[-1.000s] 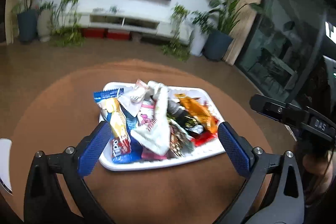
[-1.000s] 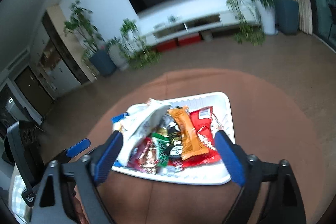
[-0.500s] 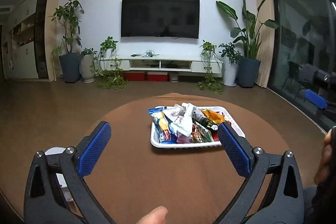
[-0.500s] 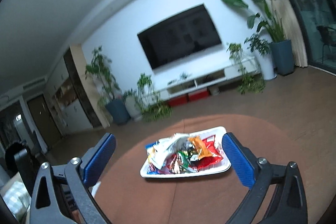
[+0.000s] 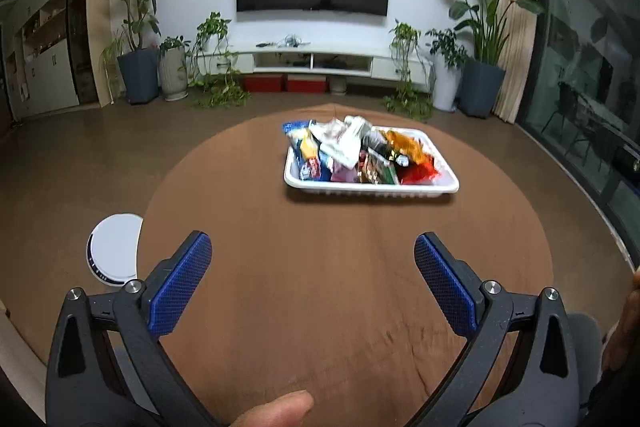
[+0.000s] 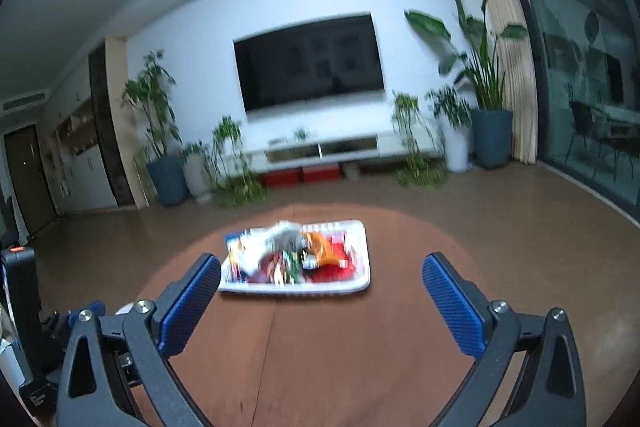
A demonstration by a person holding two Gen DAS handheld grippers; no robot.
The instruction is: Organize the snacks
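A white tray (image 5: 445, 186) (image 6: 358, 283) heaped with several snack packets (image 5: 352, 151) (image 6: 288, 253) rests on the far half of a round brown table (image 5: 344, 287) (image 6: 320, 347). An orange packet (image 5: 406, 143) and a red one (image 5: 418, 171) lie at the heap's right, a blue one (image 5: 298, 126) at its left. My left gripper (image 5: 312, 251) hovers open over the near part of the table, well short of the tray, nothing between its blue pads (image 5: 180, 287). My right gripper (image 6: 320, 267) is open too, empty, and also back from the tray.
A white round device (image 5: 114, 249) sits on the floor left of the table. A person's fingertip (image 5: 276, 409) shows at the bottom edge of the left wrist view. Beyond the table are a TV wall unit (image 5: 312, 61), potted plants (image 5: 136, 27) and glass doors (image 5: 588, 75).
Both grippers have drawn back from right over the tray to the near side of the table, so the tray looks smaller and farther off. Both views tilted up toward the room.
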